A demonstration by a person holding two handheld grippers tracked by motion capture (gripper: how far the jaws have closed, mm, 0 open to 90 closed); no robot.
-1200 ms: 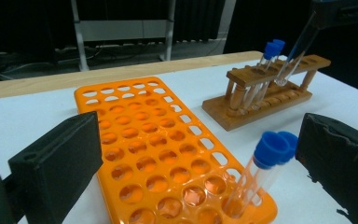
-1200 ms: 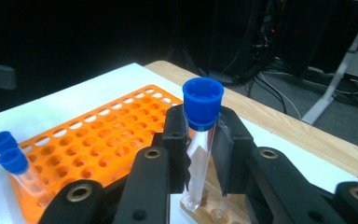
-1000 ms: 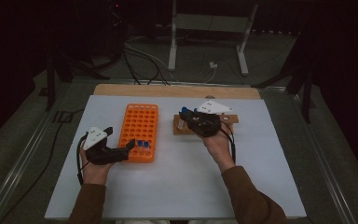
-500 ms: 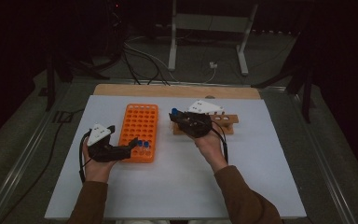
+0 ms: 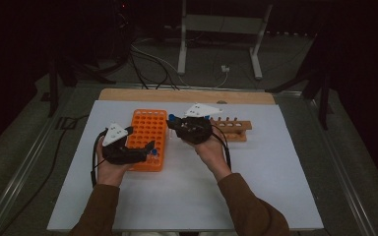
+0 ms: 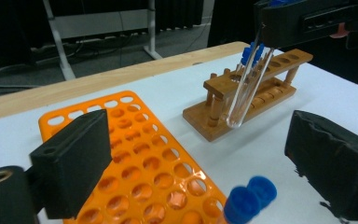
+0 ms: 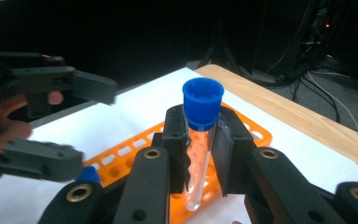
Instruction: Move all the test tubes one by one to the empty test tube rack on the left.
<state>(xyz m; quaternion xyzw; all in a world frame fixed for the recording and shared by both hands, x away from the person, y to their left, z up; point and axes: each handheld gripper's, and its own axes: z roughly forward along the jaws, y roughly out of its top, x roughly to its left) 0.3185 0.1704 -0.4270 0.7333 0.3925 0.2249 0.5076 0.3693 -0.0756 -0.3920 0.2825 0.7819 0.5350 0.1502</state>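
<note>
My right gripper (image 7: 200,140) is shut on a clear test tube with a blue cap (image 7: 201,107) and holds it upright above the orange rack (image 5: 147,132). The same tube (image 6: 244,93) hangs in front of the wooden rack (image 6: 251,84) in the left gripper view. My left gripper (image 6: 200,158) is open at the orange rack's near right corner, and its jaws have just been closing a little. Two blue-capped tubes (image 6: 251,198) stand in the rack low between the jaws, and the pads do not touch them. In the high view the right gripper (image 5: 173,123) is right of the rack, the left gripper (image 5: 150,147) at its near end.
The white table top (image 5: 275,187) has bare room in front and to the right. A wooden strip (image 5: 128,94) runs along its far edge. Cables and a metal stand (image 5: 216,29) lie on the floor beyond the table.
The right gripper has carried the tube left, away from the wooden rack and toward the orange one. The left gripper has shifted slightly right along the rack's near end.
</note>
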